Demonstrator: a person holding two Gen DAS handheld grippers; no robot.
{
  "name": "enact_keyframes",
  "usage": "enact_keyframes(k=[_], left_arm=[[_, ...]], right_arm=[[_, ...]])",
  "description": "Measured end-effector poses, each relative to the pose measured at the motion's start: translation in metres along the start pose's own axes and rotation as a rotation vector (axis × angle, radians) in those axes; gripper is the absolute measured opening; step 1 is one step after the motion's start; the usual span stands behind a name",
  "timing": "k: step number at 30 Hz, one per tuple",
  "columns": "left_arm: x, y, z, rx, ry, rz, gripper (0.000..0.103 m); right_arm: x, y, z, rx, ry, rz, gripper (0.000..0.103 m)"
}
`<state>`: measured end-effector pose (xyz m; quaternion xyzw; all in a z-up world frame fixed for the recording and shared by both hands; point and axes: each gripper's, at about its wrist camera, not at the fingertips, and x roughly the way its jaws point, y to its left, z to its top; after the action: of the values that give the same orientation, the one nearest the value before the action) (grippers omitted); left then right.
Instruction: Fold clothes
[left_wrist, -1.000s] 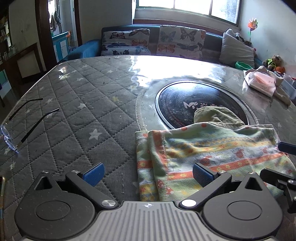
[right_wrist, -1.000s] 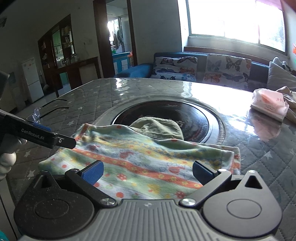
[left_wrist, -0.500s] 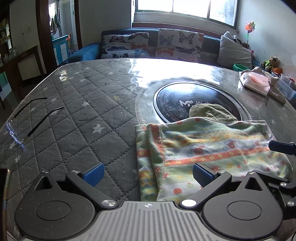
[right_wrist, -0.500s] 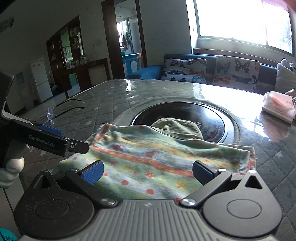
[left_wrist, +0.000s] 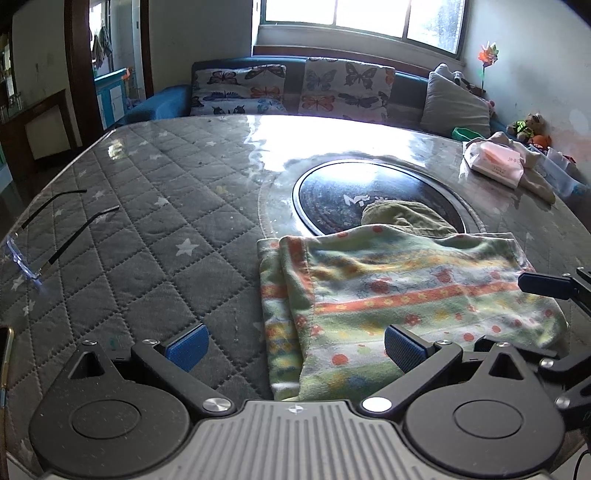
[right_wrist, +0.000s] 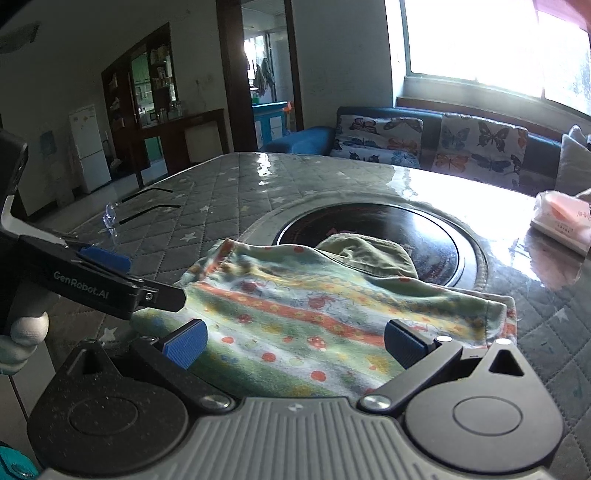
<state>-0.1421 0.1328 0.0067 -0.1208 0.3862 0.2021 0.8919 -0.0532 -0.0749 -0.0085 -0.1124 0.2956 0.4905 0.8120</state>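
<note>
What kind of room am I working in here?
Most likely a home living room: a sofa with butterfly cushions under a window, a fridge and a quilted table.

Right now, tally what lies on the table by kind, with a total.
Cloths: 3, a striped cloth, a green cloth, a beige cloth
Glasses: 1
Tissue pack: 1
Total: 5
An object at the left edge of the left wrist view is too cut off to name.
</note>
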Motion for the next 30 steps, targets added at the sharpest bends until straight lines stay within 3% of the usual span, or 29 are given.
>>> enact_keyframes(k=[5,14,17,21,22,25,30], left_arm=[[0.005,0.020,0.005,-0.064,0.012,0.004,0.101],[0.020,0.054,0.006,-0.183,0.060,0.001,0.088],[0.021,0.062,0.007,-0.217,0.065,-0.024,0.088],[0.019,0.066,0.010,-0.246,0.060,-0.057,0.089],[0.018,0.067,0.011,-0.256,0.059,-0.069,0.089],[0.019,0.071,0.014,-0.298,0.063,-0.108,0.090],[0.018,0.074,0.017,-0.379,0.063,-0.158,0.096]], right_arm=[[0.007,0.010,0.005,-0.044,0.026,0.063,0.094],[0.030,0.079,0.008,-0.308,0.084,0.212,0.083],[0.041,0.102,0.004,-0.408,0.108,0.228,0.074],[0.052,0.121,-0.002,-0.509,0.116,0.169,0.055],[0.053,0.124,-0.003,-0.516,0.115,0.155,0.046],[0.053,0.123,-0.001,-0.502,0.111,0.138,0.029],[0.042,0.105,0.011,-0.371,0.076,0.190,0.019]])
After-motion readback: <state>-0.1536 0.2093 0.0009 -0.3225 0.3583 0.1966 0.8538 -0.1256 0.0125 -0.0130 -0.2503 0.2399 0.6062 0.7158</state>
